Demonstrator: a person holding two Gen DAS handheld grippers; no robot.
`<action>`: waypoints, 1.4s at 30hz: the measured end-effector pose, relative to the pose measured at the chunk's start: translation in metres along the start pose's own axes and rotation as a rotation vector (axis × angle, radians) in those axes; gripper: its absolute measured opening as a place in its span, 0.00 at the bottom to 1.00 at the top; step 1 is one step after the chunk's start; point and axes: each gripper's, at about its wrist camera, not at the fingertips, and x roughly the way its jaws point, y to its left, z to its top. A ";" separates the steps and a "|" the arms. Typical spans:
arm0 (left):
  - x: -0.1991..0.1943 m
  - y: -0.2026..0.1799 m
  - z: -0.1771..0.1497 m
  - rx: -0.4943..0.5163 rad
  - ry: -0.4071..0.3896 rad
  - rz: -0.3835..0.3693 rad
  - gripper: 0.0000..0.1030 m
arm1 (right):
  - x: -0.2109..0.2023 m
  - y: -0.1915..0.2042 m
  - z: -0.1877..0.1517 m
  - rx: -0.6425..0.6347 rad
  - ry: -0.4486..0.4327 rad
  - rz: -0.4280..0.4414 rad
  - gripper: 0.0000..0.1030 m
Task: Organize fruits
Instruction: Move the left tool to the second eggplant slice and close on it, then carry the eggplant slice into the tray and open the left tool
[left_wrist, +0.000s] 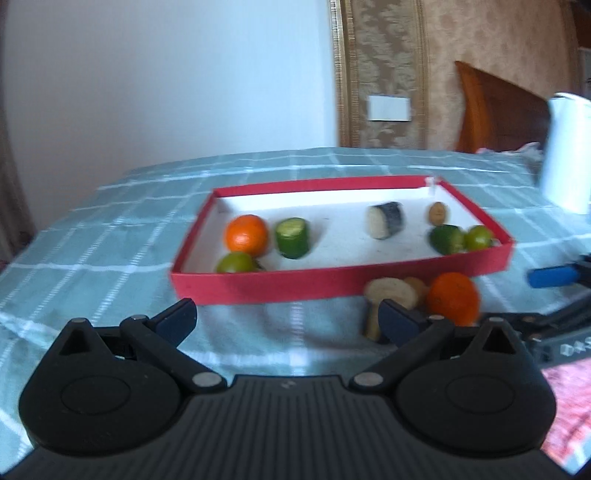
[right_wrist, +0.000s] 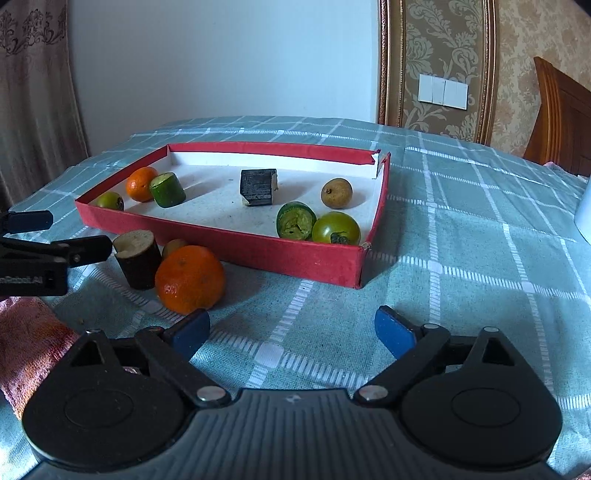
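A shallow red box (left_wrist: 266, 286) (right_wrist: 236, 243) sits on the checked green cloth. Inside it lie an orange (left_wrist: 246, 235) (right_wrist: 140, 184), a cucumber piece (left_wrist: 293, 237) (right_wrist: 168, 189), a dark sugarcane chunk (left_wrist: 386, 220) (right_wrist: 258, 187), a brown longan (right_wrist: 336, 193), green tomatoes (right_wrist: 336, 229) and a bitten green piece (right_wrist: 295, 220). Outside, against the box's front wall, are a second orange (left_wrist: 453, 297) (right_wrist: 190, 278), a cane stub (left_wrist: 389, 295) (right_wrist: 137, 263) and a small brown fruit (right_wrist: 174, 245). My left gripper (left_wrist: 288, 323) is open and empty, its right finger just before the stub. My right gripper (right_wrist: 291, 334) is open and empty, right of the orange.
A white cylinder (left_wrist: 569, 151) stands at the table's right side. A pink towel (right_wrist: 33, 336) lies at the near left. The other gripper's blue pads (left_wrist: 550, 277) (right_wrist: 29, 219) show at each view's edge. A wooden chair back (right_wrist: 561, 118) stands behind the table.
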 end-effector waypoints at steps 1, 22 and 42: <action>-0.002 0.001 -0.001 -0.008 -0.010 -0.022 1.00 | 0.000 0.000 0.000 0.000 0.000 0.000 0.94; 0.033 -0.027 0.003 0.085 0.088 -0.197 0.29 | 0.000 0.000 0.000 -0.003 0.001 -0.001 0.94; 0.037 0.025 0.059 -0.006 0.004 -0.074 0.29 | 0.000 0.000 -0.001 -0.006 0.002 -0.003 0.95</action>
